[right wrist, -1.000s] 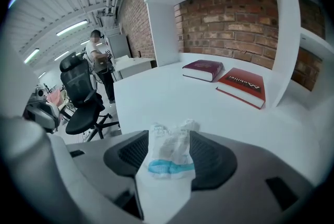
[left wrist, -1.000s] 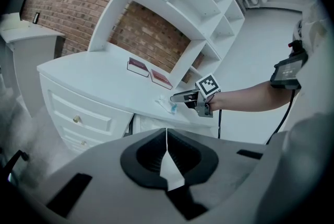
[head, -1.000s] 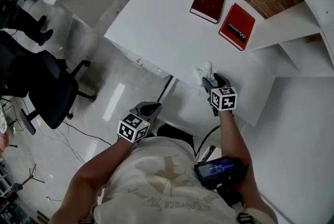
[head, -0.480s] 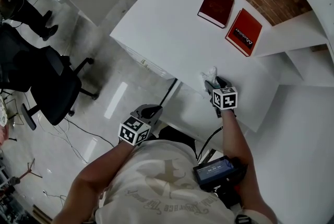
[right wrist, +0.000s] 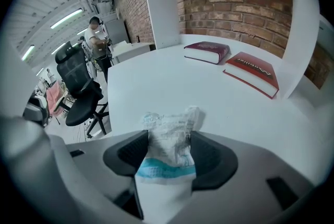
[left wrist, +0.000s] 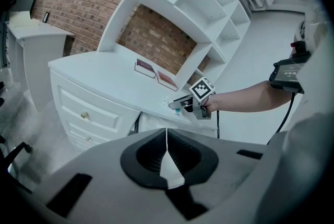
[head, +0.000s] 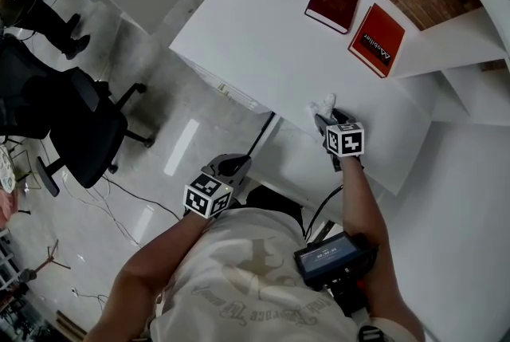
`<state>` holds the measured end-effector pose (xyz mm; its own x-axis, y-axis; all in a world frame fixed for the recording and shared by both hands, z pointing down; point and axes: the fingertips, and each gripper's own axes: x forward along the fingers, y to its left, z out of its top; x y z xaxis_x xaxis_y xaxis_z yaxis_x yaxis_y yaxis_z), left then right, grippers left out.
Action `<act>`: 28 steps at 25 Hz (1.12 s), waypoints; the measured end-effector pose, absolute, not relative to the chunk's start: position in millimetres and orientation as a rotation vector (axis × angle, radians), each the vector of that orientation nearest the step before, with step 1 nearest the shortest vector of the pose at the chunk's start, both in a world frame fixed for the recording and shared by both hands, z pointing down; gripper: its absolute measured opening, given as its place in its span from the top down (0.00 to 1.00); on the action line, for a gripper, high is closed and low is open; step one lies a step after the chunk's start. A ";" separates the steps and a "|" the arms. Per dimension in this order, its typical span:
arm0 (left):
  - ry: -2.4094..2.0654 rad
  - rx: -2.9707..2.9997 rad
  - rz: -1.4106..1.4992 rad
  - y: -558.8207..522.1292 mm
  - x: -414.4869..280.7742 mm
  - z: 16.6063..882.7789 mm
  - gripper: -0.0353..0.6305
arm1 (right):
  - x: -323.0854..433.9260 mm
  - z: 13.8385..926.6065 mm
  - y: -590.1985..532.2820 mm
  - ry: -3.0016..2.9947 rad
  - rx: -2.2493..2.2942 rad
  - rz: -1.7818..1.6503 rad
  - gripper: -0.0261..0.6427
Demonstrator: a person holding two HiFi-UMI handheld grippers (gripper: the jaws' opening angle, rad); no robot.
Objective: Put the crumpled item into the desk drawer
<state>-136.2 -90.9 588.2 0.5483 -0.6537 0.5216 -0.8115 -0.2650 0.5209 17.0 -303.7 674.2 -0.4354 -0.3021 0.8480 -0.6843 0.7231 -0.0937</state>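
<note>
A crumpled white wrapper (right wrist: 168, 137) with a teal band sits pinched between the jaws of my right gripper (right wrist: 168, 152), which is shut on it. In the head view the right gripper (head: 324, 120) is over the front edge of the white desk (head: 263, 37), with the wrapper (head: 323, 104) poking out ahead of it. I cannot tell whether the wrapper touches the desktop. My left gripper (head: 232, 166) hangs below and left of the desk edge, over the floor. Its jaws are shut with nothing between them (left wrist: 166, 151). The desk drawers (left wrist: 83, 113) with round knobs are closed.
A dark red book (head: 332, 0) and a red book (head: 376, 40) lie at the back of the desk by the brick wall. White shelving (head: 470, 69) stands to the right. A black office chair (head: 72, 133) is on the floor at left, and a person (right wrist: 96, 35) stands far off.
The head camera has shifted a little. Both grippers stay roughly where they were, the right one still holding the wrapper at the desk's front edge.
</note>
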 end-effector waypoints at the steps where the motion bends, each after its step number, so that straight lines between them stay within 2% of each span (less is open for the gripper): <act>1: -1.181 2.004 0.258 -90.0 -137.0 588.4 0.91 | 17.0 674.3 -303.1 -2.034 0.755 0.548 0.57; 11: -1.206 2.022 0.250 -81.3 -147.2 573.3 0.91 | 22.5 670.5 -283.2 -2.012 0.801 0.543 0.68; 28: -1.230 2.131 0.223 -47.4 -154.5 547.4 0.91 | 39.1 616.5 -236.2 -2.083 0.898 0.458 0.69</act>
<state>-154.5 -47.4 547.4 0.5434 -0.7097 0.4484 -0.8220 -0.3414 0.4558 39.1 -236.2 616.5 -0.4243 -0.4402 0.7913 -0.7313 0.6819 -0.0128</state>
